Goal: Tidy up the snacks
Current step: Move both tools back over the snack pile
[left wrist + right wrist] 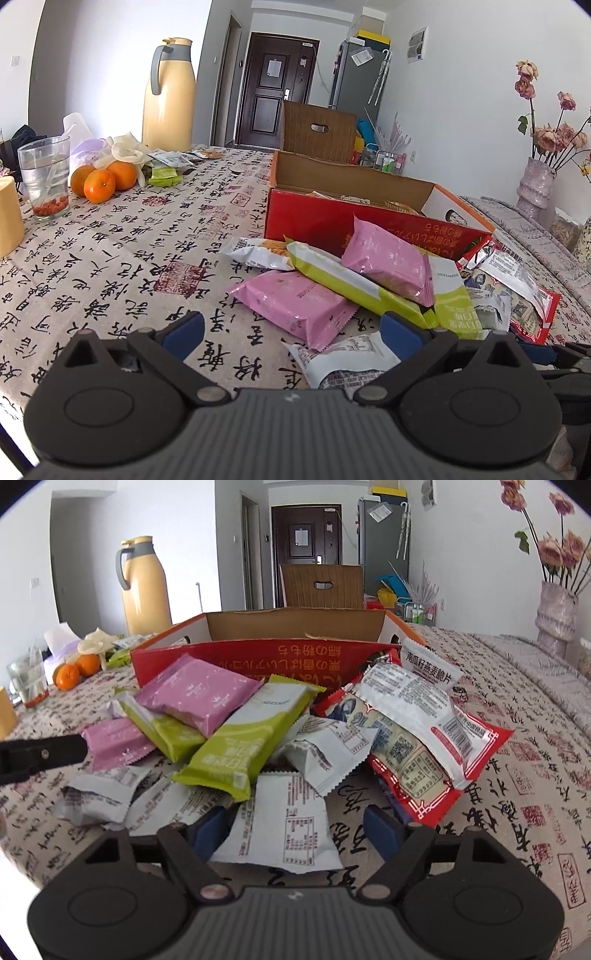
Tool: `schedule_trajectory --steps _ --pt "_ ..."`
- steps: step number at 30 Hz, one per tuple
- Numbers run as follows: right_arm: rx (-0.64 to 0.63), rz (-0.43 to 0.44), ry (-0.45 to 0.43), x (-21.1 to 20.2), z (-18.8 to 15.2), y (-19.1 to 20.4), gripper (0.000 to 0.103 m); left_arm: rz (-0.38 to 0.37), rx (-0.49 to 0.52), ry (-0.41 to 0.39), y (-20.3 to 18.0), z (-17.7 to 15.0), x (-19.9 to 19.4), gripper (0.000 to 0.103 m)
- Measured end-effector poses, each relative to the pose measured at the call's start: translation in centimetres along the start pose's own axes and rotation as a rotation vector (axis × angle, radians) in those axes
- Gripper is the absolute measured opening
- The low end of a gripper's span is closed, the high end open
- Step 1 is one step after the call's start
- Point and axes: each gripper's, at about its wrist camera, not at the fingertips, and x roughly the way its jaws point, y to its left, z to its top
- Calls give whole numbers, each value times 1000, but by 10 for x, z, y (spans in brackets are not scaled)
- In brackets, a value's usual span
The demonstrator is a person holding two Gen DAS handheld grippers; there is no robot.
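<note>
A heap of snack packets lies on the patterned tablecloth in front of an open red cardboard box [317, 218] [236, 657]. The heap holds pink packets [295, 302] [199, 694], green packets [343, 277] [240, 738], white packets [328, 749] and a red-edged packet [413, 768]. My right gripper [295, 830] is open, low over the cloth, with a white packet [277, 819] lying between its blue pads; the right pad stands clear of it. My left gripper [293, 328] is open at the heap's near left edge, over a pink packet's corner and a white packet [343, 358].
A yellow thermos jug [168, 96], three oranges [99, 181], a glass of water [46, 177] and more small packets [166, 175] sit far left. A vase of dried roses [556, 613] stands at the right. A brown chair back [321, 585] rises behind the box.
</note>
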Motion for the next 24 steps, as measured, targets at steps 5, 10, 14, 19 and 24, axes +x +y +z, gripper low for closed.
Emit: schedule_trajectory --steps 5,10,14,19,24 --pt "6 -2 9 3 0 -2 96 -3 4 4 -1 -1 0 103" --pt "11 -1 -2 3 -1 -2 89 -1 5 11 -3 -1 1 103" --pt "15 14 -23 -3 -1 -3 57 1 6 8 -3 -1 -1 103" --pt "12 24 -33 -10 -3 -6 49 3 9 8 -5 -2 -2 103" --pt "0 34 -50 -20 -7 -9 45 9 8 21 -7 -2 -1 103"
